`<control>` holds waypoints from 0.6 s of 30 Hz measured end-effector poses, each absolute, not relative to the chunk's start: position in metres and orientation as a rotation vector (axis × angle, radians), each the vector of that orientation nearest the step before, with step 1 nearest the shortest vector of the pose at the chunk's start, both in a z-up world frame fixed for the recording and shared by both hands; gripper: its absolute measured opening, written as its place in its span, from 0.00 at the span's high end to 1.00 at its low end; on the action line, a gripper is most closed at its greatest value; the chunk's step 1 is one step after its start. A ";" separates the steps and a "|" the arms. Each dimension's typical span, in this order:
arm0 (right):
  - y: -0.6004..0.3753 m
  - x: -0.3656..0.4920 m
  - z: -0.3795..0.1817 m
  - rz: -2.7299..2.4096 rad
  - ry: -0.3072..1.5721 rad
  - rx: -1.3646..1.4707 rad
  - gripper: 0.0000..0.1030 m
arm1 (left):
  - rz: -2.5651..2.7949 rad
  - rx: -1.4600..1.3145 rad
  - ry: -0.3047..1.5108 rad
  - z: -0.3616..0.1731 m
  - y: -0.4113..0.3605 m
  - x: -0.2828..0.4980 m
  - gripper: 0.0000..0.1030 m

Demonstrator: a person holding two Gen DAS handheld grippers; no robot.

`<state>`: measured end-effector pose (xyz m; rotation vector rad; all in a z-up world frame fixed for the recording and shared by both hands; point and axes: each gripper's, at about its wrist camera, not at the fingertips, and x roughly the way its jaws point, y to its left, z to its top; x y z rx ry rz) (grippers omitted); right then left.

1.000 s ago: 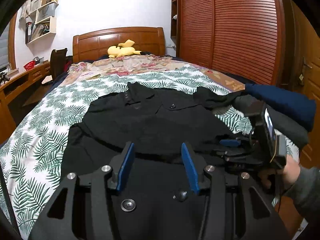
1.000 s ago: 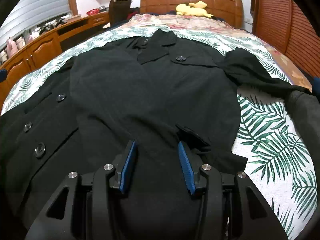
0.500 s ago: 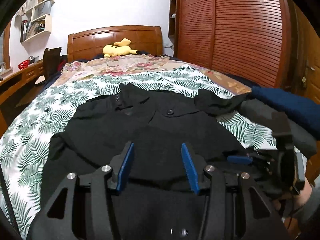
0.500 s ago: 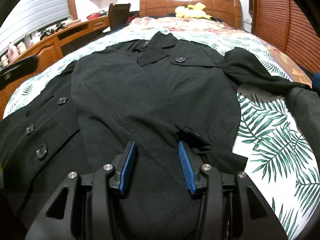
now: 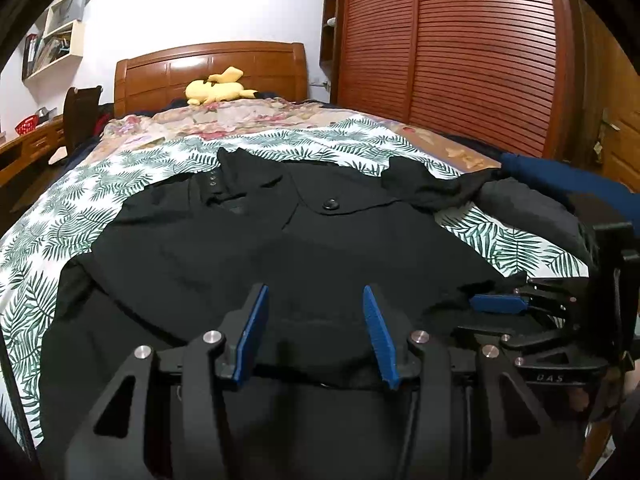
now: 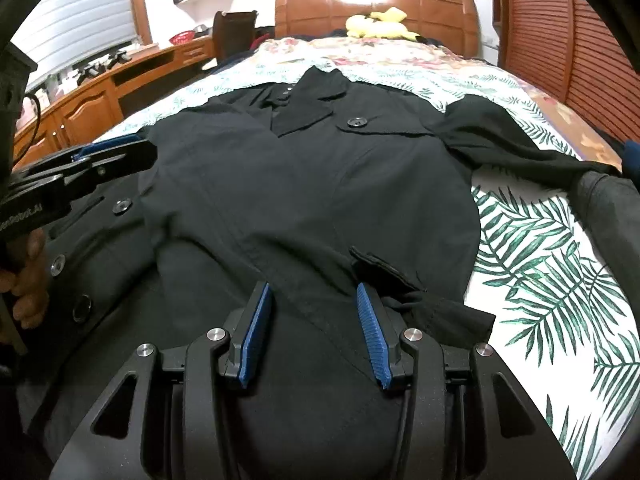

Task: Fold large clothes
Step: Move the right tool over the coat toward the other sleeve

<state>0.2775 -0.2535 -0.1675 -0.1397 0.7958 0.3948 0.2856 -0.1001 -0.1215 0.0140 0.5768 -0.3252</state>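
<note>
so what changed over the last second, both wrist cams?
The left tool came into the right wrist view from the left and now hangs over the black coat by its left side, lower and nearer the bed. Nothing was gripped or let go: both tools stand part open with no cloth between the pads. The right tool kept its place over the lower front; the coat lies as before.

The black coat's (image 6: 304, 184) hem is hidden behind the right gripper (image 6: 316, 332); shelf items stay too small to tell.
</note>
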 end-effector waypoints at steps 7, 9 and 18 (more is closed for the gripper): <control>-0.261 0.276 -0.161 0.393 0.778 -0.097 0.57 | -0.334 0.034 0.560 -0.123 -0.102 0.281 0.54; -0.268 0.279 -0.155 0.393 0.783 -0.065 0.57 | -0.338 0.030 0.562 -0.124 -0.102 0.281 0.54; -0.302 0.302 -0.096 0.297 0.724 -0.059 0.30 | -0.342 0.014 0.568 -0.124 -0.101 0.284 0.54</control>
